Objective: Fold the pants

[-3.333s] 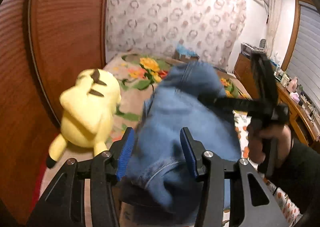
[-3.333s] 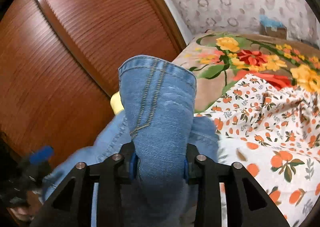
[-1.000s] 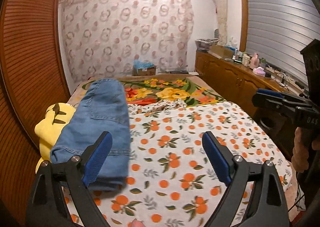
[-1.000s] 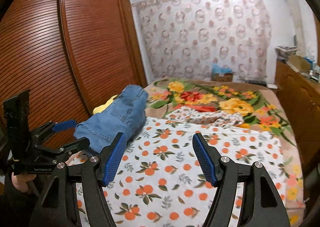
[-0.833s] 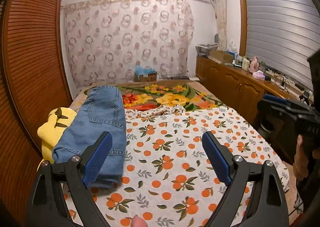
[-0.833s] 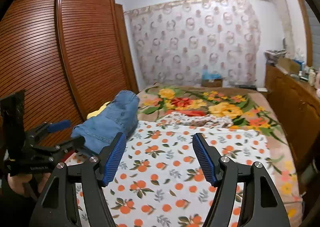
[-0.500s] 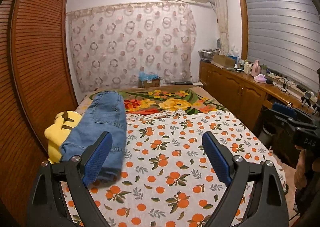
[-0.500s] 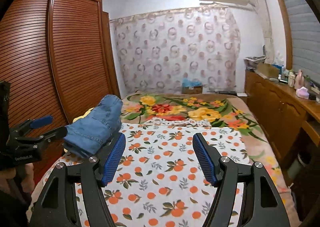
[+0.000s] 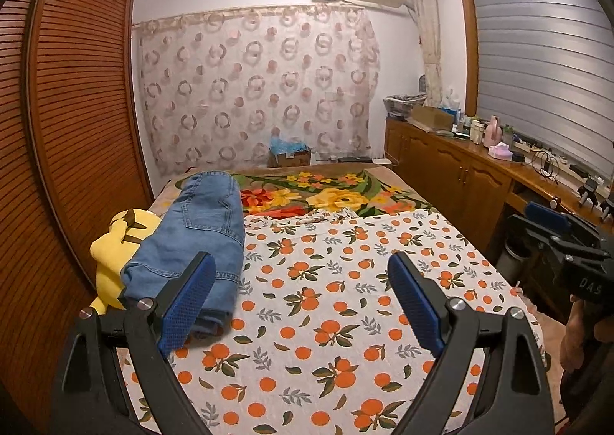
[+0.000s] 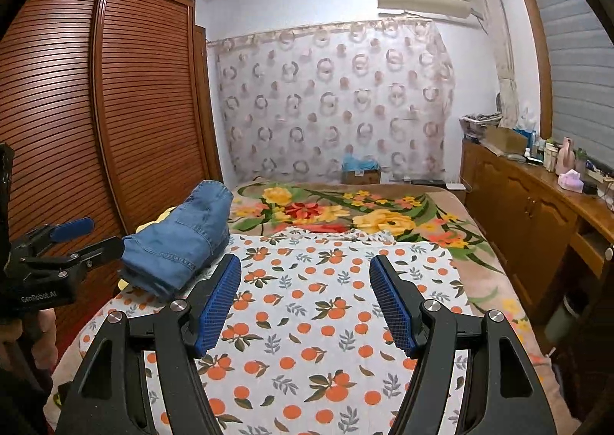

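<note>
The folded blue jeans (image 9: 199,235) lie along the left side of the bed, partly on a yellow plush toy (image 9: 115,243). They also show in the right wrist view (image 10: 180,239). My left gripper (image 9: 303,293) is open and empty, held back above the near end of the bed, right of the jeans. My right gripper (image 10: 305,297) is open and empty, also back from the bed. Each gripper shows in the other's view: the right one at the right edge (image 9: 564,239), the left one at the left edge (image 10: 65,243).
The bed carries an orange-print sheet (image 9: 345,300) and a floral blanket (image 9: 330,197) behind it. A wooden slatted wardrobe (image 9: 69,128) stands on the left, a wooden counter (image 9: 479,174) with clutter on the right, a curtain (image 9: 253,89) at the back.
Both grippers let go of the jeans and opened wide. They have pulled back and up from the bed, so the jeans now lie farther away.
</note>
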### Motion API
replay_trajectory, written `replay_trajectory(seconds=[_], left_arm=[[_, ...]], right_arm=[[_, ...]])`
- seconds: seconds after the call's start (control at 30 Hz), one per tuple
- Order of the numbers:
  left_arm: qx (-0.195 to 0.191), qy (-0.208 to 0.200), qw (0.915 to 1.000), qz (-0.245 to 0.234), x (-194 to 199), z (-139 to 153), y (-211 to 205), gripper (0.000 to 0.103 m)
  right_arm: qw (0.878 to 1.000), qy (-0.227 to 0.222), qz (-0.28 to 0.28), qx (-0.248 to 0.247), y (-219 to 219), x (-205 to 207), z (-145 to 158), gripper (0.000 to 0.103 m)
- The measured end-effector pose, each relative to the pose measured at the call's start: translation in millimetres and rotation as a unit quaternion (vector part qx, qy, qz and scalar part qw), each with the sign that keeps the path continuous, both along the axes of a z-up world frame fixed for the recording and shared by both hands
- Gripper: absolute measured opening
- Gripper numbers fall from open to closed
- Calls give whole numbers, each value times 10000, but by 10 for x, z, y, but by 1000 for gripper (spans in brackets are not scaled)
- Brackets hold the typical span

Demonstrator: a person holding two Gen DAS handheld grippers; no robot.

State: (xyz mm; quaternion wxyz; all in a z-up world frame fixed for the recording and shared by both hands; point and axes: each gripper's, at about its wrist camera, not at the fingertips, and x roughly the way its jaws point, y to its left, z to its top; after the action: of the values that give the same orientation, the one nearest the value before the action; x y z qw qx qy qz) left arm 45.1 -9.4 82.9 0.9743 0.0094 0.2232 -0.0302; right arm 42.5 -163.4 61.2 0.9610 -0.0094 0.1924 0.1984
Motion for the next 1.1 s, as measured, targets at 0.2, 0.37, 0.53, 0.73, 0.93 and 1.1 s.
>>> replay_trajectory(seconds=[0.2,0.37,0.53,0.73,0.93,1.1], left_arm=[[4,-8,10000,-10,-15,10,-10,92],[5,-15,10000,-7,-11,7,-2,92],[6,-14,10000,-4,-13,6,-3,92],[5,-18,10000,-4,-14,4,-4,92],[8,-21,10000,-5,-16,2,-3,92],[1,-24,10000,-6,-17,-1,-2,92]], right_arm=[[10000,-12,-3,11,-53,66,13,72],[10000,-13,7,20,-93,83,0,72],[10000,-25,2,16,-106,90,-8,72],[10000,-35,15,14,-159,89,-8,72],[10000,-38,17,24,-186,87,-17,72],[10000,-47,17,27,-186,83,-13,72]])
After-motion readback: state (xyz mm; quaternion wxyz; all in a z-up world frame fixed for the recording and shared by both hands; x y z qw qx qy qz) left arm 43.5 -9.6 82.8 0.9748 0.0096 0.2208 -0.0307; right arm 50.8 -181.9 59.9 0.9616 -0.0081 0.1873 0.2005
